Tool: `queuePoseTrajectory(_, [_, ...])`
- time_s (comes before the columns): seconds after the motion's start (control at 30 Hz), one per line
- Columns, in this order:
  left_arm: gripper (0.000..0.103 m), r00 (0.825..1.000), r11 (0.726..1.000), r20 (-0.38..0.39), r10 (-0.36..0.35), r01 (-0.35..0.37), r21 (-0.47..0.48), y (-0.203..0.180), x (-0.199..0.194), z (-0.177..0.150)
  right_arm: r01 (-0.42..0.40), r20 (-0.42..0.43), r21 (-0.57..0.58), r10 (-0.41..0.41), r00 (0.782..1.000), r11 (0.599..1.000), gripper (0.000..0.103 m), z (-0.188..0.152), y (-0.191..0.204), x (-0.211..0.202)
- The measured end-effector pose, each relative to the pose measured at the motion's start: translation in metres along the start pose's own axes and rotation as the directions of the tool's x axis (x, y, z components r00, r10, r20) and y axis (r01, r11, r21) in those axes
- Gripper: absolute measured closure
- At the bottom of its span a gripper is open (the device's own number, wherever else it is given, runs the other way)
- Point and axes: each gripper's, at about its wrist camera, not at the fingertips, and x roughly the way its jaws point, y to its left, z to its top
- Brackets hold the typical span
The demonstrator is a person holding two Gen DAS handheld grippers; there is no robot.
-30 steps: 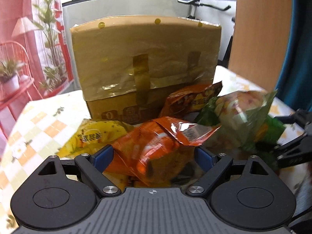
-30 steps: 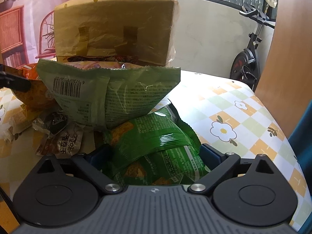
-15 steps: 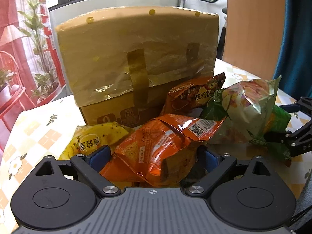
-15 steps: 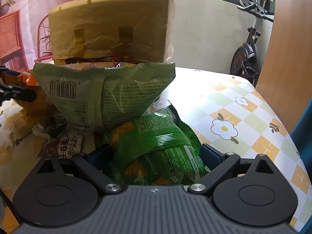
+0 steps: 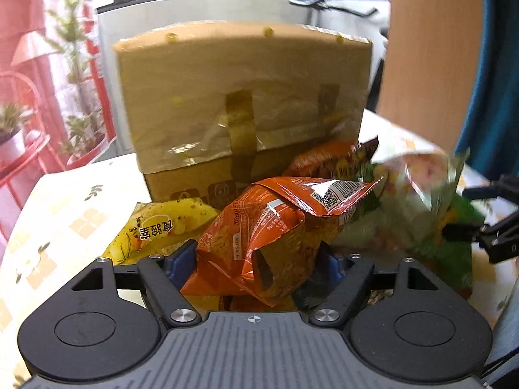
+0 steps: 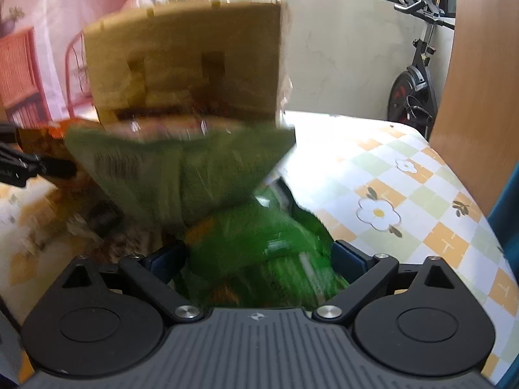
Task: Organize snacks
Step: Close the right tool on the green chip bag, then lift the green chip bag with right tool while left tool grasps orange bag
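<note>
Risk of slipping first. Closing the left gripper [image 5: 259, 259] on the orange bag [image 5: 259, 227], with both blue pads [image 5: 181, 259] already touching its crumpled sides. Pinching only the loose foil near the bag's lower end, not the full body, so possibly losing it when lifting.

Sitting in the snack pile near the middle of the table [image 6: 405, 194], just in front of the cardboard box [image 5: 243, 97] standing toward the far edge. Leaning against the yellow bag [image 5: 162, 223] on one side and the pale green bag [image 5: 412, 201] on the other. Risking dragging these neighbours along and pushing one toward the table's edge when pulling the orange bag out.

Risk of crushing also. Squeezing an air-filled packet too hard, possibly breaking the chips inside or bursting a seam.

Keeping the right gripper [image 6: 258, 256] around the green bag [image 6: 259, 243] at the near side of the pile, jaws standing wide with the bag between them. Not possible to tell through the blur whether pressing or only framing it.

Working both grippers close together in one pile, so risking bumping each other, or knocking the tilted pale green bag off the heap.
</note>
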Motion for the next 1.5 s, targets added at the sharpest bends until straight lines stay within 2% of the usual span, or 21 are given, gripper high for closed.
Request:
queuePoseTrajectory(0.17, [0.024,0.999,0.996,0.036,-0.003,0.006,-0.089,-0.002,-0.016,0.001,0.006,0.021,-0.009,-0.006,1.000,1.000,0.006,0.006,0.001,-0.008])
queuePoseTrajectory(0.37, [0.024,0.998,0.990,0.050,-0.023,0.030,-0.136,-0.002,-0.025,0.001,0.025,0.023,0.034,-0.026,0.999,0.999,0.005,-0.003,-0.004,-0.021])
queuePoseTrajectory(0.53, [0.024,0.997,0.987,0.068,-0.040,0.050,-0.151,-0.005,-0.027,0.002,0.051,-0.004,0.103,-0.051,0.999,0.993,0.004,-0.015,-0.014,-0.028])
queuePoseTrajectory(0.63, [0.024,0.996,0.985,0.080,-0.049,0.061,-0.160,-0.006,-0.029,0.002,0.035,-0.013,0.203,-0.033,0.999,0.979,0.003,-0.018,-0.024,-0.027])
queuePoseTrajectory(0.77, [0.024,0.995,0.983,0.082,-0.052,0.066,-0.171,-0.006,-0.031,0.000,0.031,-0.015,0.270,-0.028,1.000,0.962,0.001,-0.017,-0.030,-0.026])
queuePoseTrajectory(0.97, [0.024,0.996,0.974,0.084,-0.041,0.058,-0.217,0.000,-0.034,-0.003,0.055,0.006,0.256,-0.059,0.998,0.965,0.002,-0.009,-0.027,-0.033])
queuePoseTrajectory(1.1, [0.024,0.995,0.976,0.089,-0.038,0.056,-0.212,0.001,-0.036,-0.002,0.054,0.008,0.250,-0.057,0.998,0.967,0.002,-0.008,-0.024,-0.038])
queuePoseTrajectory(1.23, [0.024,0.995,0.974,0.094,-0.041,0.061,-0.218,0.002,-0.037,-0.002,0.070,0.001,0.291,-0.073,0.997,0.954,0.002,-0.013,-0.026,-0.041])
queuePoseTrajectory(1.33, [0.024,0.994,0.972,0.095,-0.045,0.066,-0.224,0.000,-0.038,-0.004,0.078,-0.043,0.315,-0.068,0.997,0.946,0.000,-0.021,-0.028,-0.033])
queuePoseTrajectory(1.5, [0.024,0.995,0.969,0.091,-0.048,0.069,-0.238,0.001,-0.039,-0.006,0.047,-0.011,0.381,-0.047,0.999,0.923,0.000,-0.022,-0.034,-0.023])
